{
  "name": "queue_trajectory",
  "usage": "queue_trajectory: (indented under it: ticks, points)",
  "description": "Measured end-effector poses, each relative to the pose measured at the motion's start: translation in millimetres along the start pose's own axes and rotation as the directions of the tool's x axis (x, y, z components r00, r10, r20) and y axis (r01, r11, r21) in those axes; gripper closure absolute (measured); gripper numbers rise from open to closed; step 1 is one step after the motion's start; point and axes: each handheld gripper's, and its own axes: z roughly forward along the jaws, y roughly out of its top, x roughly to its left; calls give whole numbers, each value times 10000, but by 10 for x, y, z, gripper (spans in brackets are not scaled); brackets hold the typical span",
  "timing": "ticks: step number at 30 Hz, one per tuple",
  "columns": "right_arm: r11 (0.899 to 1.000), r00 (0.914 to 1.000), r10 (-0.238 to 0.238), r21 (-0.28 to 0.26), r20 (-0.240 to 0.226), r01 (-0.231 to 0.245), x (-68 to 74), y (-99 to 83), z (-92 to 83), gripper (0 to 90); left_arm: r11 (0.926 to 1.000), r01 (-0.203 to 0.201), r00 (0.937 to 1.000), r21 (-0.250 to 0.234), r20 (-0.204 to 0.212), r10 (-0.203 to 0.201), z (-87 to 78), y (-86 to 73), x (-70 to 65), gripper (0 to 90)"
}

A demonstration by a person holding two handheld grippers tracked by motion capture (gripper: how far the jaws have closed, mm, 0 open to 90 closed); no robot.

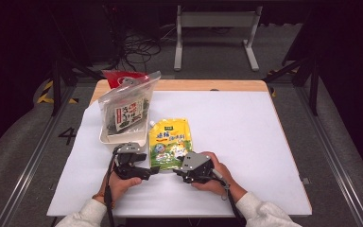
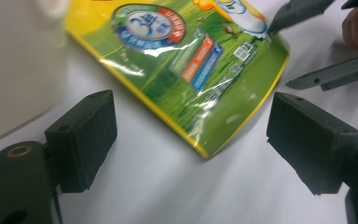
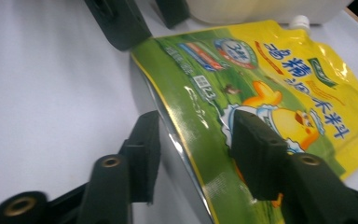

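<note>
A yellow and green spouted pouch point(image 1: 170, 142) with a duck picture lies flat on the white table, spout toward the far side. My left gripper point(image 1: 153, 170) sits at the pouch's near left corner. In the left gripper view my left gripper point(image 2: 191, 140) stands open, with the pouch point(image 2: 182, 60) corner just ahead of its pads. My right gripper point(image 1: 178, 170) is at the pouch's near edge. In the right gripper view my right gripper point(image 3: 196, 144) straddles the pouch point(image 3: 284, 79) edge, one jaw over the printed face, the other beside the edge, with a gap.
A white tray point(image 1: 105, 135) stands left of the pouch's far end, holding a clear bag of seaweed point(image 1: 125, 113) with a red packet point(image 1: 123, 76) behind. The white table point(image 1: 246, 142) spreads to the right. A person's hands hold both grippers at the near edge.
</note>
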Motion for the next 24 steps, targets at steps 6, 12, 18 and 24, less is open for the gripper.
queue_trajectory:
  ticks: [6, 12, 18, 24]
  points:
    - [9959, 9959, 903, -34, -34, -903, -105, -65, -13, 385, 9998, -157, 9999, 77, 61, 156, -36, -20, 19, 197]
    - [9503, 9506, 3090, -301, -311, -3099, -392, -212, -102, 325, 9997, -220, 9997, 105, 120, 219, 53, 34, -28, 186]
    - [8391, 8375, 5409, -191, -772, -5437, -663, -344, -31, 239, 9996, -257, 9993, 98, 273, 254, 106, 56, -62, 179]
    - [7706, 7621, 6330, 171, -1357, -6370, -735, -333, 65, 213, 9999, -135, 9986, 95, 505, 130, 128, 66, -73, 179]
